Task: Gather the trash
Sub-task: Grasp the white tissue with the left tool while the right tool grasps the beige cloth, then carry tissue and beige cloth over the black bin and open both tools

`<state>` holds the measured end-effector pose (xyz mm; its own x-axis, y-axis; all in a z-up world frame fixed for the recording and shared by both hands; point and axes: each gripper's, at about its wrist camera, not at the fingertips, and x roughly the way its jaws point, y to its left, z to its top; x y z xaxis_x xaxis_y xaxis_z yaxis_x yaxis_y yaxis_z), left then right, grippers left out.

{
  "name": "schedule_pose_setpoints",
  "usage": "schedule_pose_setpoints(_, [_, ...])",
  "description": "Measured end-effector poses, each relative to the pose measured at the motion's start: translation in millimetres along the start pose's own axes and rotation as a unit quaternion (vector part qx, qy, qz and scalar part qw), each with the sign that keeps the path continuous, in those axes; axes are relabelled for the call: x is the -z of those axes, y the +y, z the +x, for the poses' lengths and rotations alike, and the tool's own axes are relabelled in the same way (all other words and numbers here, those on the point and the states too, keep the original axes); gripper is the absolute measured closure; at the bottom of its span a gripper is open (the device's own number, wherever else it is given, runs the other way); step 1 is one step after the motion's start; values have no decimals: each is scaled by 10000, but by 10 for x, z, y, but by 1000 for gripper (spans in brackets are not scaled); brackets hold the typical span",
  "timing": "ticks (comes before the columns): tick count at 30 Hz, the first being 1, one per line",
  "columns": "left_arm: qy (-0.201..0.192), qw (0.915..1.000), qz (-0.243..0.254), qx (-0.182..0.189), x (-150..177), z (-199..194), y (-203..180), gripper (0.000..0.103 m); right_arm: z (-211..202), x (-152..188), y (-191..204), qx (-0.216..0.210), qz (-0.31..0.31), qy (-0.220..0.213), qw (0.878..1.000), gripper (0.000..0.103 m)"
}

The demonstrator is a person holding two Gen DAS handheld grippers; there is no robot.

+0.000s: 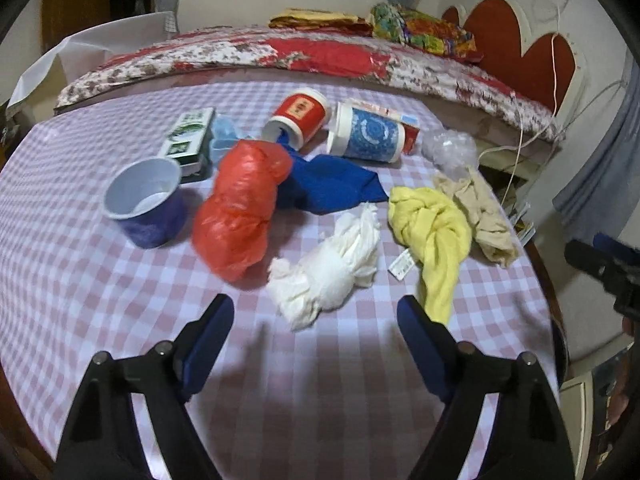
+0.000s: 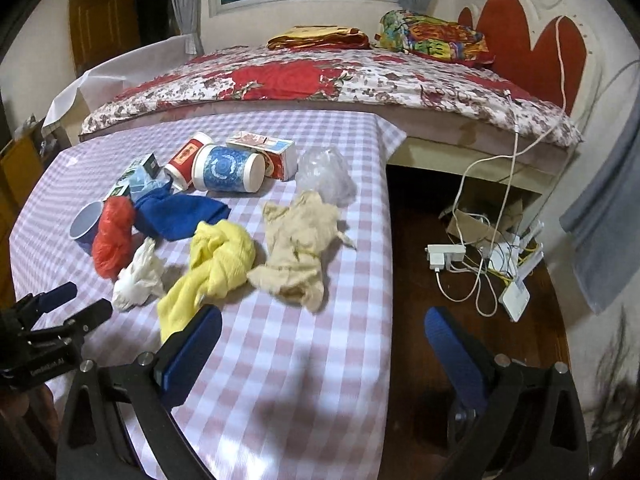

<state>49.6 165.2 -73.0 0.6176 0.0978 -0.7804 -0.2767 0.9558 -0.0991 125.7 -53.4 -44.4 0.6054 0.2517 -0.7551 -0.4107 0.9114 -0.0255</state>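
Blue-padded fingers of the left gripper (image 1: 316, 320) stand wide apart with nothing between them, poised just short of the crumpled white tissue (image 1: 326, 270) on the checked tablecloth (image 1: 100, 300). Right gripper (image 2: 322, 334) is likewise wide and empty, over the table's right edge, nearest the yellow cloth (image 2: 216, 268) and beige cloth (image 2: 296, 248).

Trash lies in a loose cluster mid-table: red plastic bag (image 1: 240, 208), blue cloth (image 1: 332, 184), purple cup (image 1: 146, 204) upright, a red cup (image 1: 298, 116) and blue-patterned cup (image 1: 368, 134) on their sides, a green carton (image 1: 188, 136), and clear plastic wrap (image 1: 450, 150).

Assessment: the tissue appears to be the left gripper's likely first pick. It should be straddled across its bulk and the pads closed low, so that the soft wad does not slip out and the tablecloth is not pinched with it.

Beyond the table stands a bed with a floral quilt (image 2: 320, 76); a power strip (image 2: 446, 256) and cables lie on the dark floor to the right.
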Motion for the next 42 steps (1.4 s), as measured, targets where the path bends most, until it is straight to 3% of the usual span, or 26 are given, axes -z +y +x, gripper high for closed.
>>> schedule_pose_setpoints(4, [211, 9997, 84, 24, -81, 203, -18, 24, 273, -145, -47, -56, 69, 161, 9998, 13])
schedule_pose_setpoints(18, [434, 9989, -100, 108, -198, 572, 86, 32, 1022, -271, 9, -415, 108, 695, 9967, 27])
schedule_pose_setpoints(21, [393, 9991, -78, 154, -213, 569, 80, 41, 1099, -263, 18, -533, 110, 766, 9956, 37])
schedule_pose_setpoints(24, [341, 9992, -59, 202, -215, 545, 54, 50, 1110, -250, 37, -628, 110, 756, 9951, 48])
schedule_pose_setpoints(26, [249, 9994, -44, 246, -212, 498, 41, 60, 1089, -241, 52, -698, 125, 736, 9948, 63])
schedule_pose_setpoints(29, [140, 9995, -9, 283, -229, 422, 16, 65, 1010, -241, 54, -712, 145, 635, 9953, 75])
schedule_pose_setpoints(42, [-229, 9974, 290, 613, -279, -35, -282, 67, 254, -96, -234, -567, 506, 90, 9971, 78])
